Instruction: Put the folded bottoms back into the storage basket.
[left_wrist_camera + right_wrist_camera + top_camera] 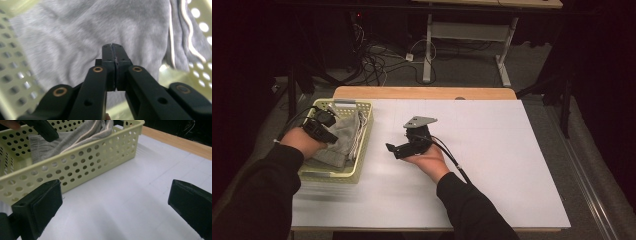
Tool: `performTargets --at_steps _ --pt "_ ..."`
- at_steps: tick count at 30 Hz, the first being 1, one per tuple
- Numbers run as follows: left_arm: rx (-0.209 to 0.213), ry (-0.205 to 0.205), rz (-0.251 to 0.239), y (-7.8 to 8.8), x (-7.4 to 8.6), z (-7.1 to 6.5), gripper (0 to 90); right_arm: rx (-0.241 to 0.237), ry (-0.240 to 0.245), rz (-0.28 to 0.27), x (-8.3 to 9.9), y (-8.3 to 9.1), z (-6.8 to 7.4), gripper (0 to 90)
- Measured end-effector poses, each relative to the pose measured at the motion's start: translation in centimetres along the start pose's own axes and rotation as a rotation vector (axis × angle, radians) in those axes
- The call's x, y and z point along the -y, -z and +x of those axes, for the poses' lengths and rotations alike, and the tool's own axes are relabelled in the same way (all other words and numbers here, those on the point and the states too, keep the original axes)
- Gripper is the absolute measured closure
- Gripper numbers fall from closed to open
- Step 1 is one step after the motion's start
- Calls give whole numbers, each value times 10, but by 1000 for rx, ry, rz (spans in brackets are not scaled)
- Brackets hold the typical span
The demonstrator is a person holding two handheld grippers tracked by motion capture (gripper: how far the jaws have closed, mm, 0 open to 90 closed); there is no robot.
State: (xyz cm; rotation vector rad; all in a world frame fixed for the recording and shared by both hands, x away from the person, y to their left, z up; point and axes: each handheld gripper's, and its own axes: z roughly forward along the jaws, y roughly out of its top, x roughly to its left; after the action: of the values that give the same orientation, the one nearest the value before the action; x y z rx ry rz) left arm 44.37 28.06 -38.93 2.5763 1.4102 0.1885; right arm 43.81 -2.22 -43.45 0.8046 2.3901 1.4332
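The right gripper was held wide open and empty over the white table. Beyond it, the left gripper was seen pressed shut with nothing pinched, above soft grey clothing with pale stripes, bundled inside the yellow perforated basket; its folds were blurred.

The high view is dim with dark surroundings, while both gripper views are brighter and softly blurred.

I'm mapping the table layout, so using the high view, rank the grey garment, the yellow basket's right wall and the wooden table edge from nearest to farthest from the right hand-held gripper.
1. Yellow basket's right wall, just to the left of the right hand-held gripper.
2. Grey garment, farther left, inside the basket.
3. Wooden table edge, at the far side of the table.
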Motion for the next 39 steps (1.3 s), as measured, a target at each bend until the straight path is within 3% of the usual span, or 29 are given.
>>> performTargets --at_steps 3,5,6,9,15,23,24,27,33,34,36,39 --pt "61 -7 47 -21 0 -6 875 5 -4 -2 7 7 -3 0" --pt "65 -13 58 -27 0 -9 875 6 -5 -3 10 9 -4 0" --pt "92 -18 66 -37 -1 -13 876 7 -10 -4 15 14 -5 0" --pt "96 -20 72 -42 -2 -15 877 2 -15 -5 21 18 -6 0" --pt "74 -16 82 -40 -4 -18 875 -2 6 -1 37 34 -2 0" --pt "22 -14 50 -2 -11 -12 876 10 16 -10 52 58 2 0" --pt "8 -9 36 7 -17 -10 876 14 18 -9 56 66 2 0" --pt "-10 0 16 15 -28 -8 877 19 11 -21 63 76 3 0" --pt "-52 1 -10 6 -50 -7 876 30 1 -30 74 94 3 0" --pt "-52 1 -10 6 -50 -7 876 30 1 -30 74 94 3 0" --pt "-47 18 2 -9 -58 -5 876 37 0 -23 81 102 2 0" --pt "-19 27 -21 -24 -66 -3 876 43 -8 -22 88 110 1 0"
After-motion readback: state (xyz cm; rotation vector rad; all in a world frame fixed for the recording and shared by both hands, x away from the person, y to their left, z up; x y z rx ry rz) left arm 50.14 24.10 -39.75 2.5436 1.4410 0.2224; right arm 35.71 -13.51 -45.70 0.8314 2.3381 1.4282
